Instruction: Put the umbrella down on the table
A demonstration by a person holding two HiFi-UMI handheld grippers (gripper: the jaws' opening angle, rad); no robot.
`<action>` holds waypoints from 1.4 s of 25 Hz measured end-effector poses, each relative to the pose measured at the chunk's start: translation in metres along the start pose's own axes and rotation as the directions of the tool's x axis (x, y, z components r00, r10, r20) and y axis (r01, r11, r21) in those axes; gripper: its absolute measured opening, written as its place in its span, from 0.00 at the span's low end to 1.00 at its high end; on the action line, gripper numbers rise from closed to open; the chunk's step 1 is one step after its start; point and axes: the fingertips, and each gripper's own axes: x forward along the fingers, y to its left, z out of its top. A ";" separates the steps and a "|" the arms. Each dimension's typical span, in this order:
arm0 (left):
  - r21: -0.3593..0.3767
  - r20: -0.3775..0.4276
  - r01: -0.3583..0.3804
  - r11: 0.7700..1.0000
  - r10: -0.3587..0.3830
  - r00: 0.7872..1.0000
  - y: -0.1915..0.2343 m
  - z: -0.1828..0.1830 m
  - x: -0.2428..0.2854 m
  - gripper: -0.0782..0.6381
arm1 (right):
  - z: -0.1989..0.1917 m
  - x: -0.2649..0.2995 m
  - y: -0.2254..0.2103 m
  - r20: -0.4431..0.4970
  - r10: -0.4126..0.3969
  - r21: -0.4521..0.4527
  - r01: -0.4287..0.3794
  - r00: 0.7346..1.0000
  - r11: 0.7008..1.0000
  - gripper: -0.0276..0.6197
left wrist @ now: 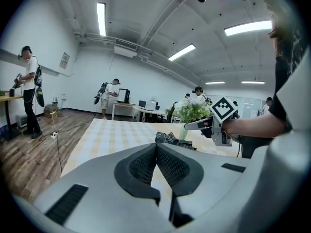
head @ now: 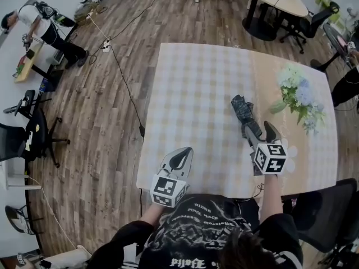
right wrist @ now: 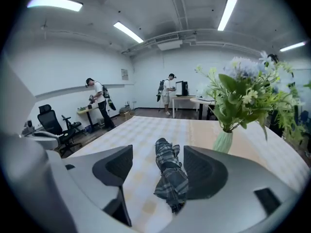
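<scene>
A folded dark plaid umbrella (head: pixel 241 109) lies flat on the checked tablecloth (head: pixel 196 88), right of the table's middle. My right gripper (head: pixel 261 131) hovers over the umbrella's near end, open. In the right gripper view the umbrella (right wrist: pixel 170 177) lies on the table between and beyond the spread jaws, and neither pad touches it. My left gripper (head: pixel 182 154) is at the table's near edge, shut and empty. In the left gripper view its pads (left wrist: pixel 146 165) meet, with the umbrella (left wrist: pixel 169 139) and the right gripper (left wrist: pixel 200 124) ahead to the right.
A pale green vase of flowers (head: pixel 298 98) stands at the table's right side, close beside the umbrella. A black office chair (head: pixel 324 213) is at the near right. Cables (head: pixel 120 72) run over the wooden floor on the left. People stand at desks along the far wall (right wrist: pixel 99 103).
</scene>
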 end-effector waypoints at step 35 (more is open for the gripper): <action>0.058 -0.059 0.212 0.975 -0.209 0.976 -0.037 -0.028 -0.013 0.14 | -0.090 -0.100 0.118 0.069 0.018 0.045 -0.022 0.997 0.999 0.45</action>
